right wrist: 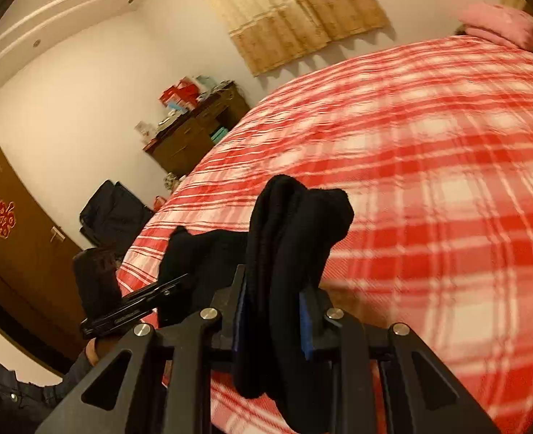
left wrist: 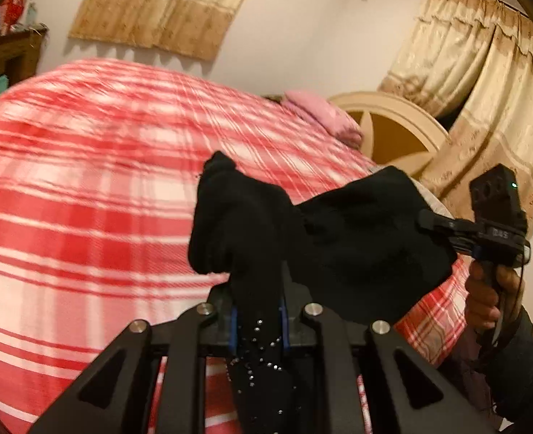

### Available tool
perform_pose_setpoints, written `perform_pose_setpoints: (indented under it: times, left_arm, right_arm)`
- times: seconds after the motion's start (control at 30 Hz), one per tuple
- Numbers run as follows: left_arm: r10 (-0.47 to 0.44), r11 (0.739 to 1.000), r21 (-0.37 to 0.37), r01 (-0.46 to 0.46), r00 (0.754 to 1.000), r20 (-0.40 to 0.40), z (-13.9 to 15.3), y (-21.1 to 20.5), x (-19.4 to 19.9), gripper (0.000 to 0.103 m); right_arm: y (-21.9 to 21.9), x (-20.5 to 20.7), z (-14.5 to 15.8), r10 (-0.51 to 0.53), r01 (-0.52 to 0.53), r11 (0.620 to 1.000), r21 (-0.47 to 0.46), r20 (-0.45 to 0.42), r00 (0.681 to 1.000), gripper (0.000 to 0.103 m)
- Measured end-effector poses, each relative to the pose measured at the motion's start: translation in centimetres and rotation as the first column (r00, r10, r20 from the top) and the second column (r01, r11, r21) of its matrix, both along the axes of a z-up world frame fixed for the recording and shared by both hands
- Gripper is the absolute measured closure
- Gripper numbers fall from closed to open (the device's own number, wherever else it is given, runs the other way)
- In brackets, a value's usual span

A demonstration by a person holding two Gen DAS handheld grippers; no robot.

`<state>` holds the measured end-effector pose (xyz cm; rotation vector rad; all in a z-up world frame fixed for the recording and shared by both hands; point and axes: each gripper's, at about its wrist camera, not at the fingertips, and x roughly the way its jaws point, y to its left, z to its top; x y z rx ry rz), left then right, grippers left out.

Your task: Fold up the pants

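I hold black pants (left wrist: 356, 238) lifted above a bed (left wrist: 85, 188) with a red plaid cover. My left tongs (left wrist: 257, 311) pinch a bunched edge of the fabric between blue pads (left wrist: 233, 329); small studs glint on the cloth just below them. My right tongs (right wrist: 273, 311) clamp another thick fold, which droops over both fingers. The cloth stretches between the two tongs. A pink pillow (left wrist: 320, 114) lies far ahead, beyond the left tongs.
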<state>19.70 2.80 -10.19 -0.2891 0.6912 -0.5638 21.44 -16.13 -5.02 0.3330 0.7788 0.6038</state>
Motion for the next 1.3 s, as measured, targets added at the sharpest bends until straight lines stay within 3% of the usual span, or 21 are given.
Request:
perform_pose_setpoints:
  times: [0.17,0.3,0.4,0.53,0.63,0.67,0.77,0.9,1.03,1.1,1.23,1.3]
  left_arm:
    - [0.126,0.991,0.029,-0.127,0.992,0.029,1.3,5.5,0.7,0.086]
    - [0.234,0.97,0.05,-0.236,0.971,0.038,1.4,10.2,1.0,0.086]
    - [0.295,0.953,0.059,-0.297,0.955,0.035,1.0,12.9,1.3,0.086]
    - [0.36,0.93,0.085,-0.358,0.933,-0.01,-1.2,15.6,2.5,0.086]
    - [0.377,0.922,0.117,-0.368,0.924,-0.067,-3.9,16.0,3.7,0.086]
    - [0.381,0.92,0.127,-0.37,0.921,-0.079,-4.4,15.9,4.0,0.084]
    - [0.407,0.907,0.148,-0.393,0.91,-0.079,-5.4,15.6,4.3,0.064]
    - [0.403,0.904,0.184,-0.386,0.913,-0.067,-5.5,15.1,4.5,0.054]
    - [0.404,0.902,0.191,-0.387,0.913,-0.061,-5.6,15.0,4.3,0.046]
    - [0.407,0.9,0.197,-0.389,0.912,-0.058,-5.5,15.3,4.2,0.045]
    - [0.424,0.885,0.23,-0.404,0.904,-0.045,-5.3,14.9,4.0,0.043]
    - [0.438,0.876,0.241,-0.417,0.898,-0.04,-5.2,14.9,3.8,0.039]
  right_arm:
    - [4.3,4.3,0.1,0.084,-0.084,0.996,-0.007,0.014,0.996,0.078]
    - [10.7,9.3,-0.9,0.178,-0.179,0.983,0.029,0.018,0.984,0.078]
    - [12.7,10.8,-1.5,0.201,-0.201,0.978,0.049,0.013,0.979,0.078]
    - [17.4,14.2,-4.7,0.224,-0.223,0.974,0.042,-0.039,0.974,0.078]
    - [17.9,15.8,-6.7,0.202,-0.2,0.979,0.027,-0.087,0.976,0.078]
    - [17.9,16.5,-7.6,0.189,-0.188,0.982,0.019,-0.111,0.976,0.078]
    - [17.4,18.1,-10.9,0.123,-0.133,0.99,-0.039,-0.19,0.974,0.075]
    - [16.5,18.0,-11.3,0.101,-0.107,0.994,-0.024,-0.194,0.976,0.069]
    - [15.5,16.6,-9.5,0.038,-0.048,0.996,-0.081,-0.128,0.991,0.066]
    - [14.9,15.2,-7.8,0.024,-0.028,0.998,-0.061,-0.066,0.998,0.066]
    - [16.3,12.5,-5.4,0.13,-0.13,0.991,-0.023,0.022,0.991,0.062]
    - [18.0,11.4,-5.2,0.212,-0.211,0.977,-0.038,0.026,0.977,0.058]
